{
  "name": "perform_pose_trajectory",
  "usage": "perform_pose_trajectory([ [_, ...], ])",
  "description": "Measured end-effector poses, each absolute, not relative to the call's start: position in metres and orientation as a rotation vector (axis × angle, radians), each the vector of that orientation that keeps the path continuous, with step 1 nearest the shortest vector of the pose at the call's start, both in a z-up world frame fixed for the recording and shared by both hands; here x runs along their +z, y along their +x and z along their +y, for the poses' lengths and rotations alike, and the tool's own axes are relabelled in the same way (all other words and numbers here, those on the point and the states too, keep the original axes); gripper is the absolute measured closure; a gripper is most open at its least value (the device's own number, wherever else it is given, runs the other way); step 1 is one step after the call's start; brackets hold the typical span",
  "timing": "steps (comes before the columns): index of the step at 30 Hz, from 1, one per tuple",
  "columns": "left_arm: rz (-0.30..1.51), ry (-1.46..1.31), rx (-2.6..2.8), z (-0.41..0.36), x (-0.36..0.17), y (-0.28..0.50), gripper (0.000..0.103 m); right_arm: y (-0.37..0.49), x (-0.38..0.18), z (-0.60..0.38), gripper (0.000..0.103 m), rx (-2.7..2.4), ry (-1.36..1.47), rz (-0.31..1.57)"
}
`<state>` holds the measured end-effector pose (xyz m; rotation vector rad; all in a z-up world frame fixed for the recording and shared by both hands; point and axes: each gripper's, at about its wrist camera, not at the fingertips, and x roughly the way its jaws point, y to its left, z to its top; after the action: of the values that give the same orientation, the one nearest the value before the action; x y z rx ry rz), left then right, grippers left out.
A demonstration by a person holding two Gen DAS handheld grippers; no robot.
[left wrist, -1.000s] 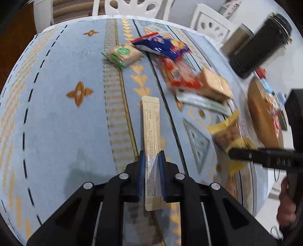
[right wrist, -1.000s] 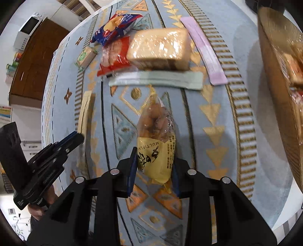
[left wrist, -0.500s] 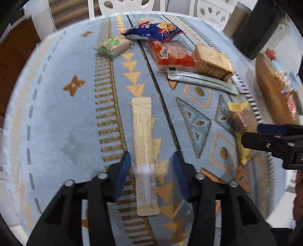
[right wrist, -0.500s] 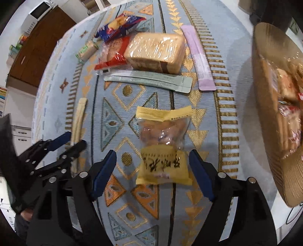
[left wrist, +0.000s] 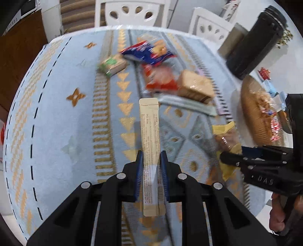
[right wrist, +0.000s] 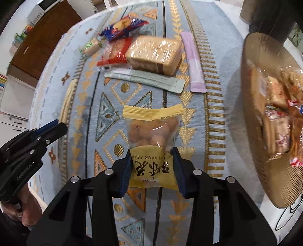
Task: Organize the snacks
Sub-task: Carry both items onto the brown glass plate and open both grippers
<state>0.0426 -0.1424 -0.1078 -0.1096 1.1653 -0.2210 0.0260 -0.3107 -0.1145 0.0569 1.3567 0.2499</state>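
Left wrist view: our left gripper [left wrist: 151, 160] has its fingers clamped on a long beige stick pack [left wrist: 150, 136], lifted a bit over the desk [left wrist: 56, 117]. Right wrist view: our right gripper [right wrist: 151, 159] fingers are pinched on the yellow peanut bag [right wrist: 152, 143]. Other snacks lie w/ a wrapped cake [right wrist: 154, 54] beyond; woven basket [right wrist: 251, 121] sits to the right.

Both wrist cameras are looking steeply down, close over the patterned tablecloth [left wrist: 56, 123] — the left one facing the chairs [left wrist: 130, 13], the right one facing inward — both sharing the snack cluster and the wicker basket [right wrist: 251, 79].
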Motion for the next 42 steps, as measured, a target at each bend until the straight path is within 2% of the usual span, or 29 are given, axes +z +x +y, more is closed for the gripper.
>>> perform_pose_trajectory([
  [10,1.066,-0.089,-0.344,-0.207,-0.056,0.049,0.086,0.016,-0.050,-0.363,0.062,0.245,0.173,1.238],
  [19,0.964,-0.017,-0.502,-0.300,-0.011,0.063,0.086,0.014,0.015,-0.485,0.062,0.037,0.304,1.074],
  [30,0.945,0.089,-0.561,-0.390,-0.002,0.079,0.086,0.010,0.020,-0.584,0.062,-0.118,0.444,1.048],
  [36,0.954,0.100,-0.547,-0.401,-0.007,0.081,0.086,0.012,0.015,-0.584,0.062,-0.074,0.467,1.068],
  [42,0.951,0.015,-0.525,-0.377,0.000,0.089,0.086,0.013,0.016,-0.586,0.062,-0.062,0.477,1.064],
])
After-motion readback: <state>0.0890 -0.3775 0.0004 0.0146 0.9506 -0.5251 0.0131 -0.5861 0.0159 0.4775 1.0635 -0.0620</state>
